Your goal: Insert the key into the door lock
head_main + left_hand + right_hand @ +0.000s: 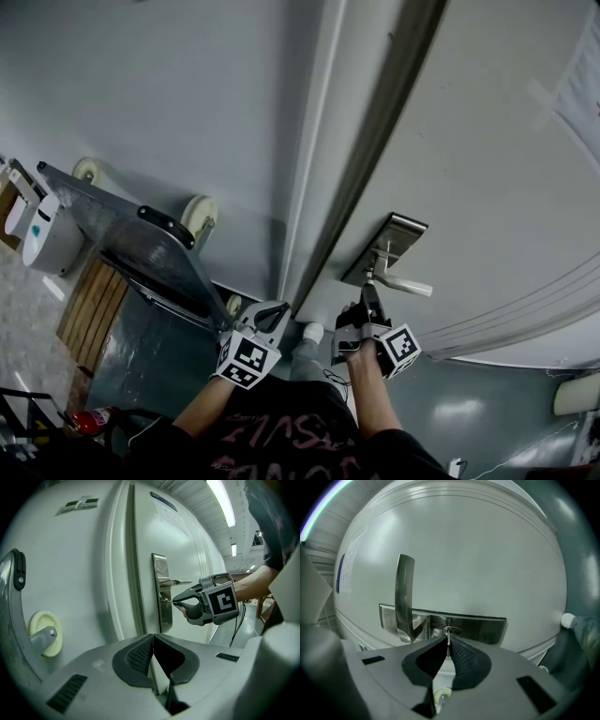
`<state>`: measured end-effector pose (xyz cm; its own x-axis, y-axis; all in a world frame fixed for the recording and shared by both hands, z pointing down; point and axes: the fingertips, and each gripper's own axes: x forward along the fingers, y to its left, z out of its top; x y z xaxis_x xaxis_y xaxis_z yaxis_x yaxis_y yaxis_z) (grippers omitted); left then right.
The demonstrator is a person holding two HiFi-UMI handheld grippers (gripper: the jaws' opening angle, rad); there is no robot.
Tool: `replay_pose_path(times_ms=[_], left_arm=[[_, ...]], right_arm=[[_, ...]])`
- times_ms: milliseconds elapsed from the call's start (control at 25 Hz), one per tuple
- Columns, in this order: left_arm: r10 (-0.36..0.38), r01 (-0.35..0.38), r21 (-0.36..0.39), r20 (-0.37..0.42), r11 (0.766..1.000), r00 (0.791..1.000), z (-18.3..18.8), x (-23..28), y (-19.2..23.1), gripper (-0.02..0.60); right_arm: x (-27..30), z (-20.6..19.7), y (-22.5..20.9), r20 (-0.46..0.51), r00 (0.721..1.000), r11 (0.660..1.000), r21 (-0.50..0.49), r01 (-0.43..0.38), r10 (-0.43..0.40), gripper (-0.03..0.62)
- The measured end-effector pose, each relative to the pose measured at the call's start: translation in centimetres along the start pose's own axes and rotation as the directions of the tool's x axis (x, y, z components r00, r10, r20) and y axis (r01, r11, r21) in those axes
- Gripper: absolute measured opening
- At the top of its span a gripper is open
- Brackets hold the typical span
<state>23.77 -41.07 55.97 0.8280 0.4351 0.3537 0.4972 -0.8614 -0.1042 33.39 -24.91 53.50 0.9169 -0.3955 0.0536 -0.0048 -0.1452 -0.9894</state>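
Hold thin silver key (pixel 448 641), pinched in right gripper (pixel 448 645), square to oval steel keyhole (pixel 451 631) at twelve o'clock; push straight. Leave left gripper (pixel 152 639) aside, jaws together, empty.

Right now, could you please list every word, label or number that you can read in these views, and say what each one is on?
No text can be read in any view.
Sheet on the door: print too blurred.
Red lettering on the person's shirt: dark, upside down, not legible.
Two small signs high on the wall: too small.
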Motion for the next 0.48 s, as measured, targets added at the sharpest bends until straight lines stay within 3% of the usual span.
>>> replay_pose_path(times_ms=[480], left_arm=[[0.004,-0.004,-0.006,-0.016,1.000,1.000,-0.46,0.35,0.52,0.014]], right_arm=[[0.97,0.09,0.12,-0.008,1.000,1.000,-0.027,-0.014,0.014,0.080]])
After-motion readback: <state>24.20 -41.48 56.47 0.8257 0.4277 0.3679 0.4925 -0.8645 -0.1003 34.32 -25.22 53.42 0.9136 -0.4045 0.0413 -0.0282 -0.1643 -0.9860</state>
